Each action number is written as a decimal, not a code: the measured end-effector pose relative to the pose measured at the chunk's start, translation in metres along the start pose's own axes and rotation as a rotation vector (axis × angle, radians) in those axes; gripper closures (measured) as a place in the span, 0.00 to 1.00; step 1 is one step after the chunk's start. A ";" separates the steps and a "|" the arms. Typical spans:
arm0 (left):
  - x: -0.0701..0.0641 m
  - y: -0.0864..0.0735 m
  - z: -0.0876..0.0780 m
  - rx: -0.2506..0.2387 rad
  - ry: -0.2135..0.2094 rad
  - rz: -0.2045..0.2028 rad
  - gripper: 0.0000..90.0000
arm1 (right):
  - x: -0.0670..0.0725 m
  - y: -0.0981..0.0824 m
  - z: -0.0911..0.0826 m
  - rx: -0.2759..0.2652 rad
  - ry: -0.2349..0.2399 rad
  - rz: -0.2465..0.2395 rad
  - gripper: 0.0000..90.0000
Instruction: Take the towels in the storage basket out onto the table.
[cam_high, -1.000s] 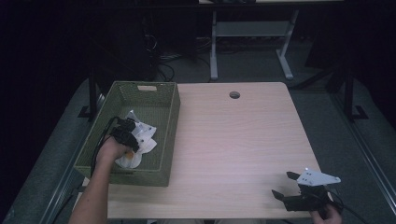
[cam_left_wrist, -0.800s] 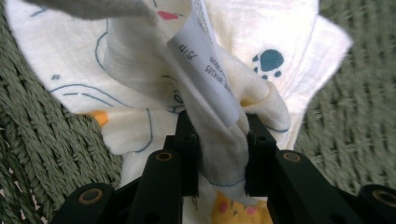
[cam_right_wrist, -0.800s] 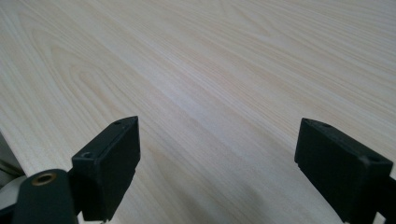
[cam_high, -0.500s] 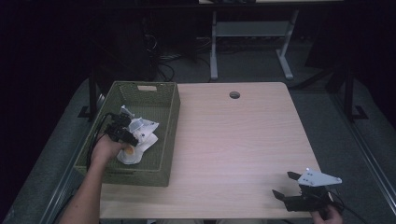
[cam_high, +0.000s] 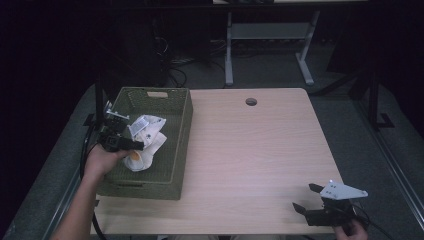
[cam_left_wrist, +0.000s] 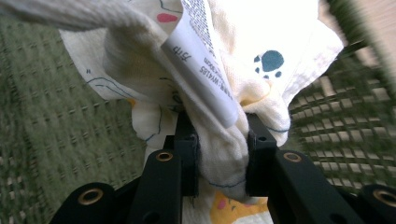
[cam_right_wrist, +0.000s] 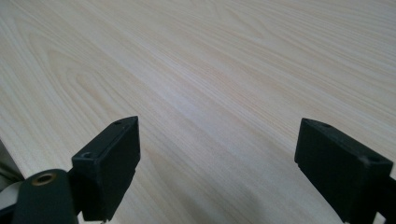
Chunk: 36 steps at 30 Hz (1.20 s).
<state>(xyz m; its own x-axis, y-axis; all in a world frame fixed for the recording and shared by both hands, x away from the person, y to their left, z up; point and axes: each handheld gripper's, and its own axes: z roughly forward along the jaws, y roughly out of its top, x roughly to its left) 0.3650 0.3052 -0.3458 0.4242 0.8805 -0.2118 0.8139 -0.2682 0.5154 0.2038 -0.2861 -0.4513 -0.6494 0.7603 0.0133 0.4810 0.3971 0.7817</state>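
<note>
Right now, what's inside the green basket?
Inside the green basket there is a white cloth with little coloured prints and a paper tag. The left gripper pinches the cloth. The cloth covers part of the basket's bottom, so anything under it is hidden.

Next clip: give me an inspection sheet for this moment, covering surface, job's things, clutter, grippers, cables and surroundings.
Surface: light wood table, round hole near far edge.
Job's things: green woven basket at table's left side; printed white cloth with a label, bunched over the basket.
Clutter: nothing seen.
Grippers: left gripper shut on the cloth; right gripper open, at the table's near right edge.
Cables: black cable beside the left hand.
Surroundings: dark room, metal desk frame behind.
</note>
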 end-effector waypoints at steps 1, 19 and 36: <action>0.000 0.000 -0.003 -0.015 -0.011 -0.006 0.80 | 0.000 0.000 0.000 0.000 0.000 0.000 0.15; 0.016 -0.008 -0.028 -0.188 -0.256 -0.046 0.80 | 0.000 0.000 -0.001 -0.005 -0.008 0.003 0.15; 0.018 -0.010 -0.041 -0.274 -0.443 -0.049 0.79 | -0.001 0.000 -0.004 -0.016 -0.018 0.017 0.15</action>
<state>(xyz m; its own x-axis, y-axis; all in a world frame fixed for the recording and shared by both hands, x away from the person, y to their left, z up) 0.3486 0.3400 -0.3206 0.5637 0.6236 -0.5416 0.7286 -0.0666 0.6817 0.2023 -0.2888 -0.4492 -0.6302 0.7763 0.0157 0.4827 0.3758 0.7910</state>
